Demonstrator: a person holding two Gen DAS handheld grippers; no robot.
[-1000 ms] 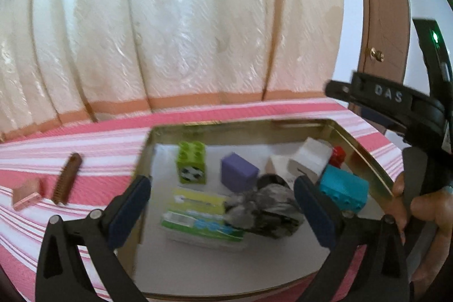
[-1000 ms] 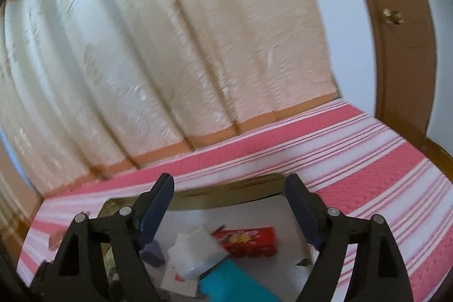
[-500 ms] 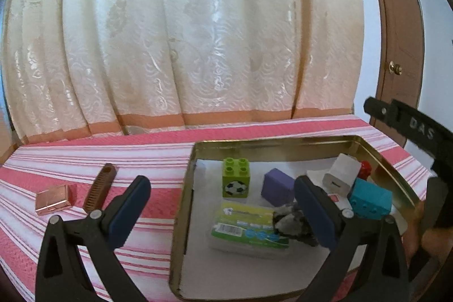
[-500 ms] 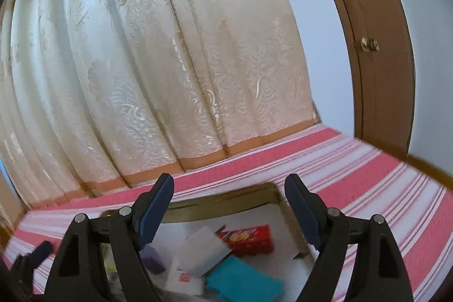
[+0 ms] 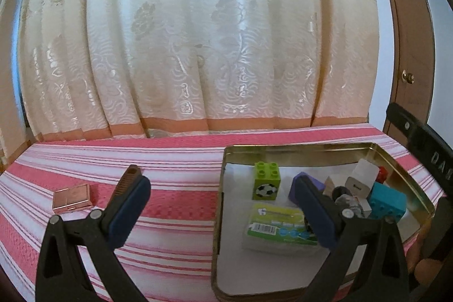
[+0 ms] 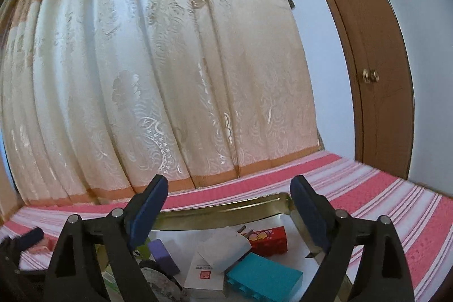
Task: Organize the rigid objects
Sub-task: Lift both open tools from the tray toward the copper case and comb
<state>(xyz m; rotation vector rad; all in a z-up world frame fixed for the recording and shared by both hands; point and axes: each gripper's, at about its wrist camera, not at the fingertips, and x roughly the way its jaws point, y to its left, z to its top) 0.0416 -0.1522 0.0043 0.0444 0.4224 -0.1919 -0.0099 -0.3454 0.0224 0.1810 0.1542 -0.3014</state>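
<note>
A gold metal tray (image 5: 300, 149) sits on the pink striped cloth and holds a green brick (image 5: 266, 184), a purple block (image 5: 317, 183), a white charger (image 5: 361, 179), a teal brick (image 5: 386, 201) and a green packet (image 5: 276, 227). A brown comb (image 5: 127, 181) and a copper box (image 5: 73, 196) lie on the cloth left of the tray. My left gripper (image 5: 220, 205) is open and empty, above the cloth at the tray's left edge. My right gripper (image 6: 229, 210) is open and empty above the tray's (image 6: 226, 207) far right part, over the red box (image 6: 269, 241) and the teal brick (image 6: 266, 278).
A cream curtain (image 5: 198, 47) hangs along the back edge of the cloth-covered surface (image 5: 170, 197). A brown door (image 6: 376, 70) stands at the right. The other gripper's black body (image 5: 419, 152) shows at the right edge of the left wrist view.
My left gripper has moved left and back from over the tray, so the comb and copper box now sit nearer its left finger. My right gripper has lifted and tilted up.
</note>
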